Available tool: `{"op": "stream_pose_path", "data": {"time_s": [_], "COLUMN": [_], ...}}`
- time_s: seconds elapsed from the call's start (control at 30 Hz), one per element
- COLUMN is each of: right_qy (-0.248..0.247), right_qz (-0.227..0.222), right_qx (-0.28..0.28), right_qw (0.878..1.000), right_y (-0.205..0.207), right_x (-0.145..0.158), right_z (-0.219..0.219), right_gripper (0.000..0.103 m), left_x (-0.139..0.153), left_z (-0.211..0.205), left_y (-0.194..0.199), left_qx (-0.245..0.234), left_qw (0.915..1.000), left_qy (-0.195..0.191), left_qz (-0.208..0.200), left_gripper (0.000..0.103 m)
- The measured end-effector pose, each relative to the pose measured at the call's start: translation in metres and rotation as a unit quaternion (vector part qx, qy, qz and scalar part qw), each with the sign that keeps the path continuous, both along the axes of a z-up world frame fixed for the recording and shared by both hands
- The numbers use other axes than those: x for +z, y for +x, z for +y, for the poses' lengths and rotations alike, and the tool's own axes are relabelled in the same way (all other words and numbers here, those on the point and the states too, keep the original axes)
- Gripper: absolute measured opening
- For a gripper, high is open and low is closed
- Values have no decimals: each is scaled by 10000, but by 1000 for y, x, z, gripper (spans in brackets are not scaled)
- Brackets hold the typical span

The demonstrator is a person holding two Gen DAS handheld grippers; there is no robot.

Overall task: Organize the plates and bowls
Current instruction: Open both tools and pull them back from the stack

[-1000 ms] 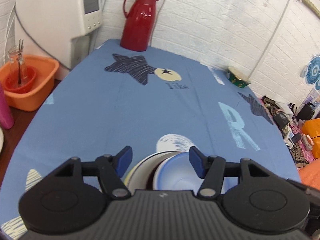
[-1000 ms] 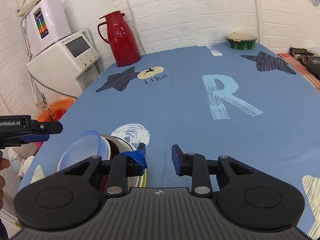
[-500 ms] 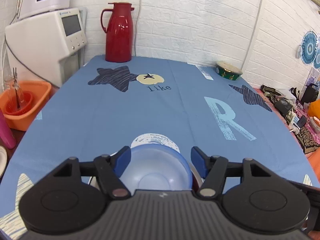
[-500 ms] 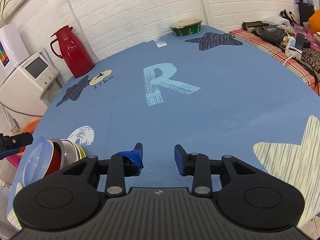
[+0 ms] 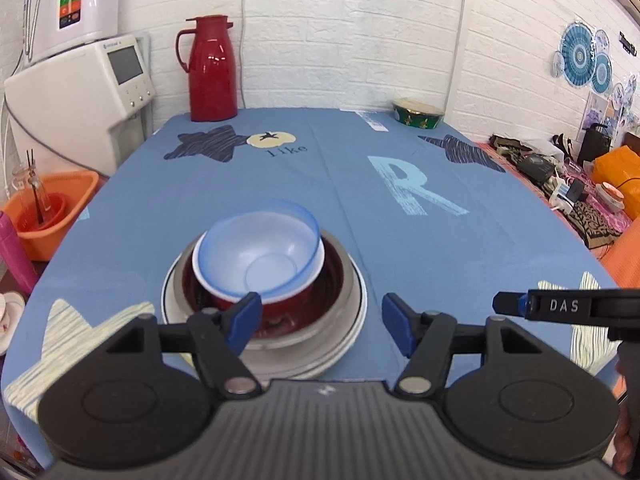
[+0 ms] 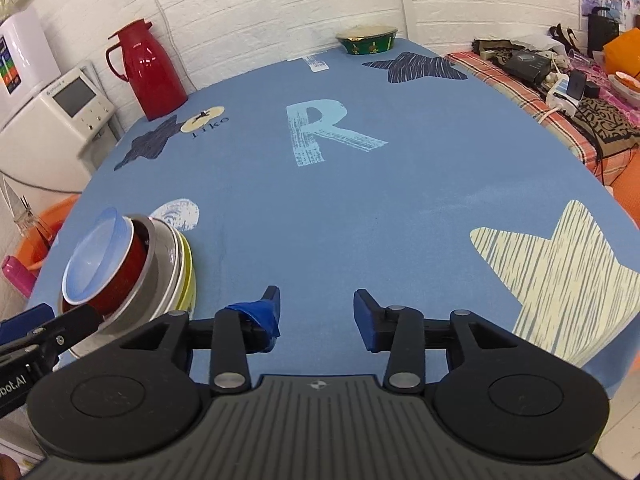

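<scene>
A nested stack stands on the blue tablecloth: a pale blue plastic bowl (image 5: 260, 254) sits tilted inside a red bowl (image 5: 280, 304), which rests in a steel bowl (image 5: 346, 280) on white plates (image 5: 356, 328). My left gripper (image 5: 322, 324) is open, just in front of the stack, its left fingertip overlapping the red bowl's near side. In the right wrist view the same blue bowl (image 6: 98, 256), red bowl (image 6: 122, 280) and plates (image 6: 186, 276) sit at the left. My right gripper (image 6: 316, 312) is open over bare cloth, to the right of the stack, holding nothing.
A red thermos (image 5: 212, 70) and a green patterned bowl (image 5: 418, 114) stand at the table's far edge. A white appliance (image 5: 76, 96) and an orange basin (image 5: 44, 212) sit off the left side. Clutter and cables (image 6: 560, 80) lie to the right.
My left gripper has drawn back and risen, so the whole stack now shows ahead of it. The right gripper has swung away to the right of the stack.
</scene>
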State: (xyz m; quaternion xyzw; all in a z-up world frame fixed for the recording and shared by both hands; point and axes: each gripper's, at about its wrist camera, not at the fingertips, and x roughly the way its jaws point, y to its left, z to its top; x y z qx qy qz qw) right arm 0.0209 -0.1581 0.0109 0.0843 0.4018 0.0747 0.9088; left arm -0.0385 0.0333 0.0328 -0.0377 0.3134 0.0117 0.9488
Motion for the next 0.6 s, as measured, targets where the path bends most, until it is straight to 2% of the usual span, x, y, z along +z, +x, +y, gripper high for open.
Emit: {"op": "stream_pose_path", "data": {"time_s": [0.17, 0.33, 0.6], "right_qy": [-260, -386, -345], "right_qz": [-54, -60, -9], "right_qx": [206, 213, 266], "right_qw": [9994, 9990, 9991], "right_y": [-18, -28, -31], "right_x": [-5, -12, -15], "right_z": [14, 17, 18], "right_gripper": [26, 27, 29], "left_x": [-17, -31, -32], "left_z": [-3, -7, -10], "left_y": [-17, -21, -24], "left_qx": [-30, -57, -72], "left_qw": [9999, 9995, 9994], "left_qy": [-72, 19, 84], "left_qz": [153, 308, 337], "left_gripper": [65, 65, 65]}}
